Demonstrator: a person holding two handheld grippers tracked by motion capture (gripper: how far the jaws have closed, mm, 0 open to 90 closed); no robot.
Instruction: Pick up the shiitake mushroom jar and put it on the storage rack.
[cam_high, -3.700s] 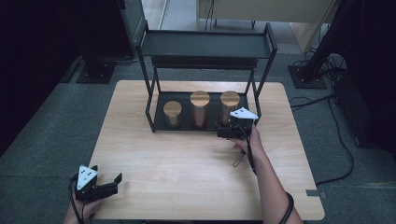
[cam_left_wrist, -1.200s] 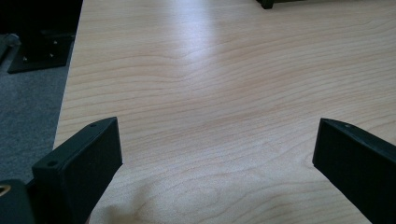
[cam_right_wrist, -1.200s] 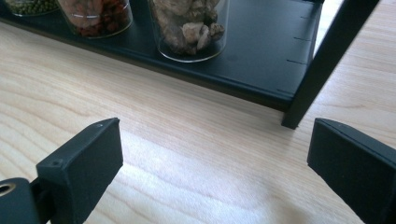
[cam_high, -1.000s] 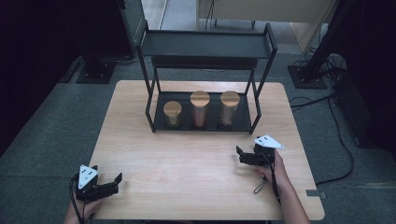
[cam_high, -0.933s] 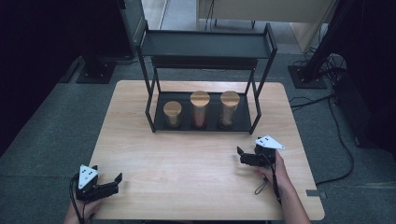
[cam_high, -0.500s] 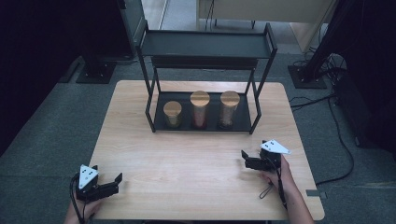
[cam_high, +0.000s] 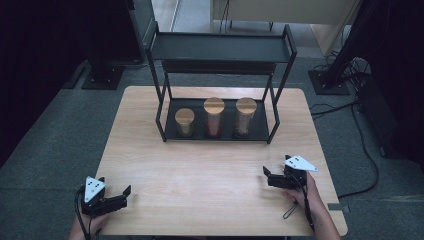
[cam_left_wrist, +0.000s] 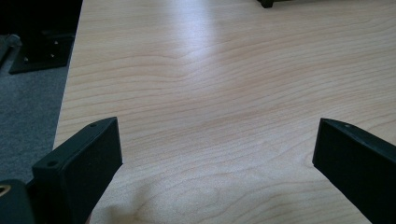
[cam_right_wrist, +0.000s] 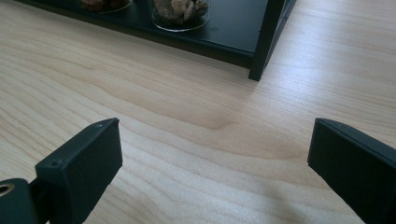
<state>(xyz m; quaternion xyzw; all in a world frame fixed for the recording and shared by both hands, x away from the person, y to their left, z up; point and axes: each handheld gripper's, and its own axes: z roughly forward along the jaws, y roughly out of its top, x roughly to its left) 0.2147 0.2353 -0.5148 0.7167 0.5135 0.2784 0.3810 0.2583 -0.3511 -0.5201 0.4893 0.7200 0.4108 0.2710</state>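
The right gripper (cam_high: 270, 178) holds its jaws wide apart over bare table (cam_high: 200, 175), gripping nothing. The 3 jars (cam_high: 214, 117) stand on the rack (cam_high: 220, 131), well beyond its fingertips; the nearest probably holds something pale. The left gripper (cam_high: 124, 196) also gapes empty.

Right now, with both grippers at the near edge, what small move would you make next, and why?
Probably none beyond resting. The three jars stand in a row on the rack's bottom shelf, and both the right gripper and left gripper are open and empty over bare table, well short of the rack. The shelving looks finished.
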